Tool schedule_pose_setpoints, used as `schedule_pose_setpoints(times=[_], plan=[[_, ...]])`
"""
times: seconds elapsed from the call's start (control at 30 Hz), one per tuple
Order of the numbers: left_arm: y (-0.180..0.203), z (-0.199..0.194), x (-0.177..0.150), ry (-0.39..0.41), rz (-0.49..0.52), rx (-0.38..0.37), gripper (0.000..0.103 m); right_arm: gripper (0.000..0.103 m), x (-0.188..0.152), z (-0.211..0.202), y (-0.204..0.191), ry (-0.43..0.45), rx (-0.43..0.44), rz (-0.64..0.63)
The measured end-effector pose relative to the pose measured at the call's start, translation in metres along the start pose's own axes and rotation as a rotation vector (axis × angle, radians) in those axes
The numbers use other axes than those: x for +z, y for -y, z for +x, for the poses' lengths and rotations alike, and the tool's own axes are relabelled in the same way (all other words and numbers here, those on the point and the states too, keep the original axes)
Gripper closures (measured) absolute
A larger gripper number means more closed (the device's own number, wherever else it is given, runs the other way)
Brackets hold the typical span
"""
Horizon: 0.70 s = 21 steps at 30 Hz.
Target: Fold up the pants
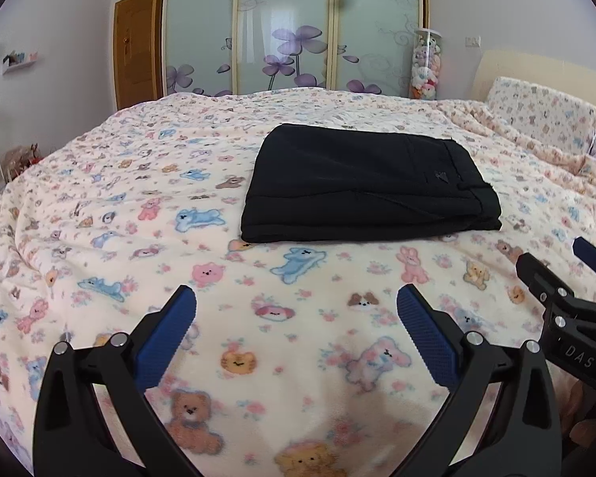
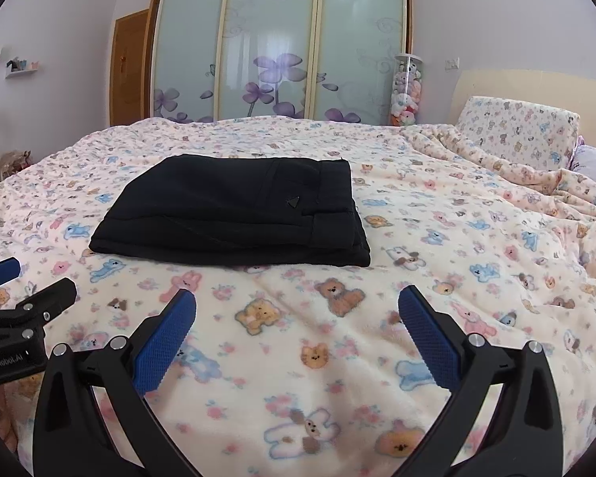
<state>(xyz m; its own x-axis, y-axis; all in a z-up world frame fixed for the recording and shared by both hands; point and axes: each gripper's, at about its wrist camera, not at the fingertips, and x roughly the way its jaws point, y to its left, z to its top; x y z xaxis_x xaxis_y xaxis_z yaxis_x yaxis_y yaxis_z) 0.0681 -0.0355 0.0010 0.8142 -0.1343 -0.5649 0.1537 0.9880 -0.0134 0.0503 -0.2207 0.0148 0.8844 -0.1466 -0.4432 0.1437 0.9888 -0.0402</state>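
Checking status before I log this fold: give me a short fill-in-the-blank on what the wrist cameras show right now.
1. The pants lie folded on the bed and their colour is ____.
2. The left gripper and the right gripper both have their jaws ____.
3. Neither gripper touches the pants; each hangs over the ____-print blanket.

Missing words: black; open; animal

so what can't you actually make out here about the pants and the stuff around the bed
- Black pants: layers beneath the top fold are hidden in both wrist views.
- Triangular patch: too small to read.
- Left hand-held gripper: cut off by the right wrist view's left edge.
- Plush toys in the clear tube: too small and distant to count.
- Wall shelf items: tiny and warped by the fisheye rim.
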Motion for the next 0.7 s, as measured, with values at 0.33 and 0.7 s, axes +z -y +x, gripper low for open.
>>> schedule_pose_setpoints(times=[0.33, 0.7], plan=[[0.0047, 0.0008, 0.0000, -0.007, 0.012, 0.008, 0.002, 0.001, -0.0013, 0.0027, 0.0005, -0.013, 0.002, 0.002], [0.0064, 0.0038, -0.0018, -0.012, 0.018, 0.015, 0.002, 0.001, -0.0018, 0.0033, -0.0003, -0.015, 0.002, 0.003]])
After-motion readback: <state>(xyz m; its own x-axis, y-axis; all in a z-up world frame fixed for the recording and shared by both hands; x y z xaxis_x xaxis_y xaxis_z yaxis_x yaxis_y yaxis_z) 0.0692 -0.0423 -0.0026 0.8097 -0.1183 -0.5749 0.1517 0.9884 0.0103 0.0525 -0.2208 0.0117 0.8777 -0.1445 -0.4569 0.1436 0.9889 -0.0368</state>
